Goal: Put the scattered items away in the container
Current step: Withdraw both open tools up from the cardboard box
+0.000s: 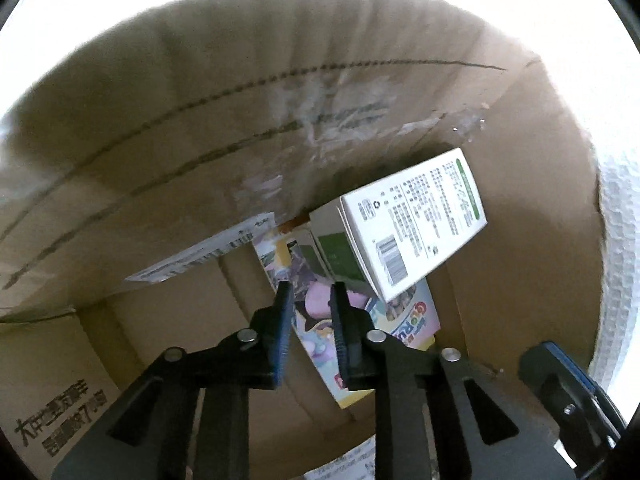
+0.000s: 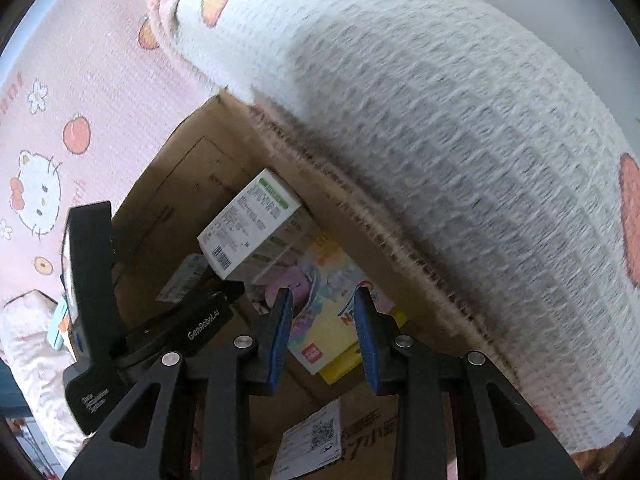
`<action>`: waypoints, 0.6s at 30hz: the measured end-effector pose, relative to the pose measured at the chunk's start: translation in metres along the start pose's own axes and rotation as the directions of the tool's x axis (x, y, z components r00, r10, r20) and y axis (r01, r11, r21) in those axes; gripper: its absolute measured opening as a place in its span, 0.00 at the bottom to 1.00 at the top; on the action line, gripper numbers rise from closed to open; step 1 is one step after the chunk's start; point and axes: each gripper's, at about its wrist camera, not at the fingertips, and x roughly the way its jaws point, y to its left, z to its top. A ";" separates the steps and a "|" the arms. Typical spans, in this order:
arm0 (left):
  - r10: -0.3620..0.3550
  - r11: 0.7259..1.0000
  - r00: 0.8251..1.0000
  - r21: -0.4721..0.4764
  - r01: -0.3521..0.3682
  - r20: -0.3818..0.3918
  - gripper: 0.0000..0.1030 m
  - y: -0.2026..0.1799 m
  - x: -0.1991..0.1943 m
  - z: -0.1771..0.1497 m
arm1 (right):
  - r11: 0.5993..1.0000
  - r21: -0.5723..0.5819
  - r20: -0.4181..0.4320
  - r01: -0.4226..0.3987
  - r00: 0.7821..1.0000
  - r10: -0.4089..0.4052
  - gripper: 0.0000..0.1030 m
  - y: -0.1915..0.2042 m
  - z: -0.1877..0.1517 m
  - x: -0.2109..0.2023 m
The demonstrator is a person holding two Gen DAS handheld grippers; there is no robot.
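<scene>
The left gripper (image 1: 310, 292) hangs over the cardboard box (image 1: 180, 140) with its jaws parted and empty. The right gripper (image 2: 324, 300) is likewise released, holding nothing. Below, a colourful flat pack (image 1: 320, 320) lies on the box floor. Beyond it, a white carton (image 1: 416, 224) leans tilted against the far corner; it could topple or block later items.

I see strong fisheye bending and black corners in both views. The brown cardboard box (image 1: 168, 128) interior is dim and shadowed, with blown-out white glare beyond its rim. The white textured cloth (image 2: 440, 128) smears with motion blur.
</scene>
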 end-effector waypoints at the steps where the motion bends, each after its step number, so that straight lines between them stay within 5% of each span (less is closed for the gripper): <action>1: 0.000 1.000 1.000 0.013 0.000 0.009 0.24 0.001 -0.005 -0.001 | 1.000 -0.006 -0.002 0.006 1.000 -0.006 0.27 0.004 -0.002 0.000; 8: 0.015 0.988 0.994 0.149 -0.031 0.108 0.30 0.005 -0.039 -0.007 | 0.998 -0.033 -0.024 0.055 0.998 -0.056 0.28 0.027 -0.008 0.000; 16: -0.057 0.995 0.997 0.080 0.054 0.047 0.30 0.044 -0.042 0.003 | 0.997 0.076 -0.069 0.002 0.998 0.003 0.28 0.032 -0.018 0.039; 18: -0.071 0.993 0.997 0.093 0.067 0.042 0.29 0.048 -0.044 0.005 | 0.992 0.114 -0.088 0.050 0.995 -0.040 0.28 0.029 -0.019 0.055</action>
